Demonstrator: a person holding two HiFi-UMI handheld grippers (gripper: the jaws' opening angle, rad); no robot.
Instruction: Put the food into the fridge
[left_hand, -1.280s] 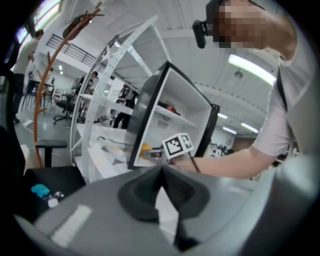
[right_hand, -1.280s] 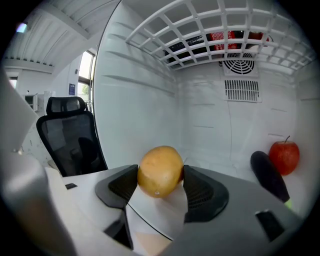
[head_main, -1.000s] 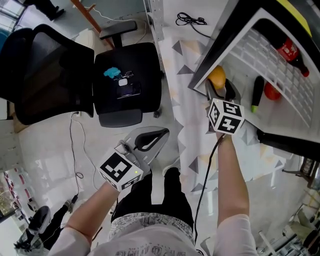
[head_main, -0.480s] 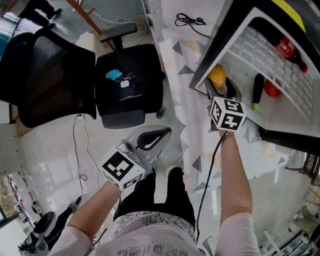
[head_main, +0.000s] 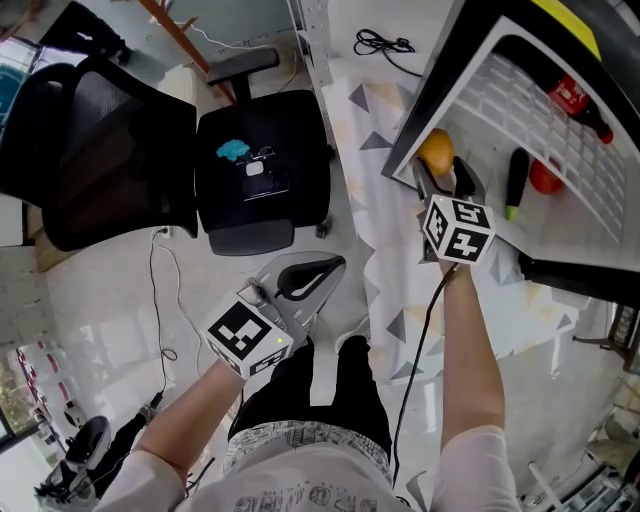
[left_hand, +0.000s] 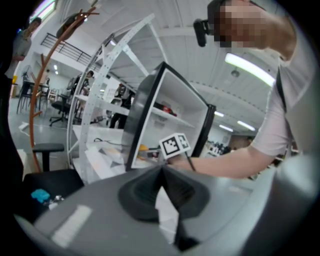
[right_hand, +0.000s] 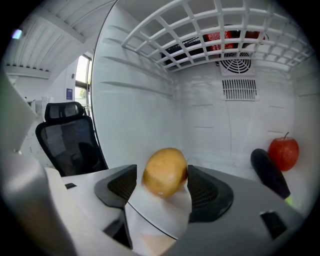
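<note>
- Your right gripper (head_main: 441, 178) has its jaws closed on the rounded yellow-brown potato (right_hand: 165, 172). The right pad plainly touches its side; contact at the left pad is harder to make out.
- The potato is just inside the open white-lined, black-cased fridge (right_hand: 130, 100), over the front of the fridge floor near its left wall. I cannot tell whether it already rests on that floor.
- You hold it low and level, probably so that it can be set down rather than dropped, since a round potato would likely roll.
- The front-left spot looks sensible. The glossy red apple (right_hand: 283, 153) and the dark elongated vegetable (right_hand: 270, 174) lie toward the back right of the floor, well apart from the potato.
- Above, the white wire shelf (right_hand: 200, 30) carries a red-labelled dark bottle (head_main: 580, 100), so only the floor has room for this item.
- Your left gripper (head_main: 330, 266) has its jaws pressed together on nothing. It hangs beside your leg, well away from the fridge and near the black office chair (head_main: 260, 165).
</note>
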